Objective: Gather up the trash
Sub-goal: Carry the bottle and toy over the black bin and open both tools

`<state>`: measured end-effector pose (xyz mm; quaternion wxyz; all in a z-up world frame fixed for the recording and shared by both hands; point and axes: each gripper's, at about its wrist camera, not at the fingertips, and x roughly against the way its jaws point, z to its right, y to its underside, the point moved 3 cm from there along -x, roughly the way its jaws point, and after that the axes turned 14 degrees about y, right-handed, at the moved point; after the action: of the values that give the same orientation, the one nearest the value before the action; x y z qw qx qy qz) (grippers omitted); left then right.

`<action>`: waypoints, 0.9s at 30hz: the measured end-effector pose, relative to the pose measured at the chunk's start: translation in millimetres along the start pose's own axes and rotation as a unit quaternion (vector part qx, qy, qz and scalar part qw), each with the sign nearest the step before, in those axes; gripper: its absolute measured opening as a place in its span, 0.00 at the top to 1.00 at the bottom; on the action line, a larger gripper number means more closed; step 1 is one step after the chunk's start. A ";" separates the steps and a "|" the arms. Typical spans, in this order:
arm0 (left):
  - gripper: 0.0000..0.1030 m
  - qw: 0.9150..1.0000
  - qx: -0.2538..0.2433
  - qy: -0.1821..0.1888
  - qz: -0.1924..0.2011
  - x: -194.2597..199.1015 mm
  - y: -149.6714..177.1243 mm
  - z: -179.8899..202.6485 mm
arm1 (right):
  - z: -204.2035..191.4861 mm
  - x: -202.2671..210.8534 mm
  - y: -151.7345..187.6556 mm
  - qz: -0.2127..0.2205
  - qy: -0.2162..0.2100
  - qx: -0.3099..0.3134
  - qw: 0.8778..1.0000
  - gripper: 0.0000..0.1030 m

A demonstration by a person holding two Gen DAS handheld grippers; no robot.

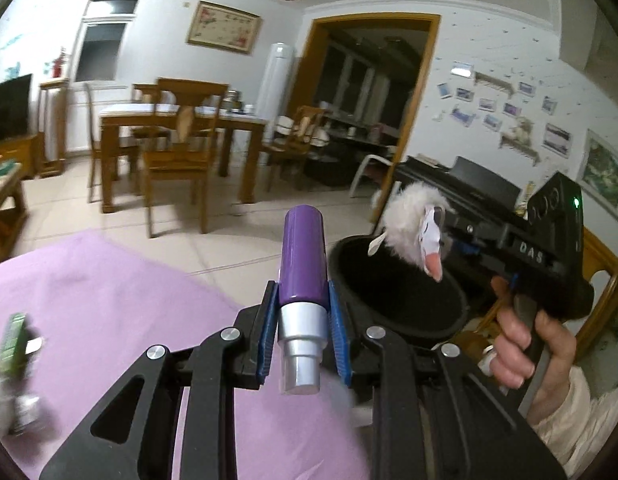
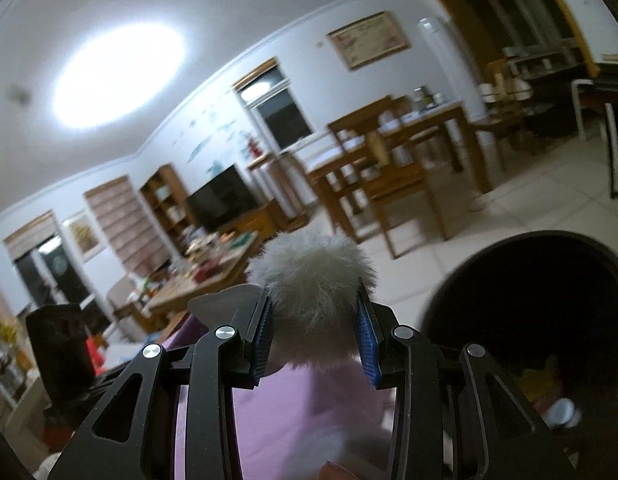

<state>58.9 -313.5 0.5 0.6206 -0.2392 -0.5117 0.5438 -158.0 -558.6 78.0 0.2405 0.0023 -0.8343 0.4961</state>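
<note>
My left gripper (image 1: 302, 308) is shut on a purple tube with a stepped silver cap (image 1: 302, 268), held upright above the pink cloth (image 1: 109, 300). Just to its right stands a black round bin (image 1: 409, 292) with a dark inside. My right gripper (image 2: 313, 316) is shut on a white fluffy toy (image 2: 313, 276). In the left wrist view that fluffy toy (image 1: 413, 228), with a small printed face and a pink tip, hangs over the bin's far rim, and a hand (image 1: 521, 344) grips the black handle. In the right wrist view the bin (image 2: 529, 304) opens at lower right with bits of trash inside.
A green packet (image 1: 15, 336) and blurred items lie on the cloth at the left edge. Beyond are a wooden dining table with chairs (image 1: 177, 136), a cluttered coffee table (image 2: 205, 276), a television (image 2: 225, 196), a black piano (image 1: 473, 188) and tiled floor.
</note>
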 end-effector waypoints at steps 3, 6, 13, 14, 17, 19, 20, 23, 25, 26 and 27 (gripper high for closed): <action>0.76 0.999 0.006 0.033 -0.009 -32.5 -1.3 15.6 | 38.3 6.9 -7.0 0.007 0.023 -0.021 0.999 0.65; 0.76 0.998 0.008 0.065 -0.021 -72.4 -7.1 28.5 | 76.4 9.6 -11.3 0.011 0.045 -0.041 0.998 0.65; 0.76 0.994 0.002 0.094 -0.051 -129.3 -4.4 44.6 | 135.7 7.2 -11.1 0.013 0.081 -0.071 0.994 0.64; 0.76 0.994 0.002 0.096 -0.056 -135.5 -2.8 46.4 | 143.1 7.2 -10.6 0.014 0.086 -0.073 0.994 0.64; 0.76 0.993 -0.001 0.098 -0.069 -150.8 2.0 50.5 | 162.2 6.5 -7.2 0.012 0.093 -0.081 0.992 0.64; 0.76 0.992 -0.002 0.098 -0.077 -160.2 4.3 53.7 | 169.6 4.2 -3.7 0.009 0.097 -0.087 0.991 0.64; 0.76 0.992 -0.003 0.098 -0.080 -162.9 4.8 54.4 | 175.9 3.6 -2.0 0.008 0.099 -0.090 0.991 0.64; 0.76 0.991 -0.005 0.098 -0.086 -168.0 4.4 55.4 | 181.6 0.5 2.8 0.005 0.101 -0.096 0.990 0.64; 0.76 0.991 -0.007 0.096 -0.089 -171.6 2.8 55.8 | 183.4 1.2 6.7 0.005 0.102 -0.098 0.990 0.64; 0.76 0.991 -0.009 0.097 -0.091 -173.4 2.8 56.6 | 185.2 0.8 7.9 0.005 0.102 -0.101 0.990 0.64; 0.76 0.991 -0.011 0.097 -0.094 -176.5 3.1 58.5 | 187.0 0.7 8.9 0.005 0.102 -0.103 0.989 0.63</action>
<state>25.6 -490.1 -47.2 0.7129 -0.2486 -0.4750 0.4521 -235.4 -709.0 -2.4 0.3205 -0.0776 -0.8521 0.4065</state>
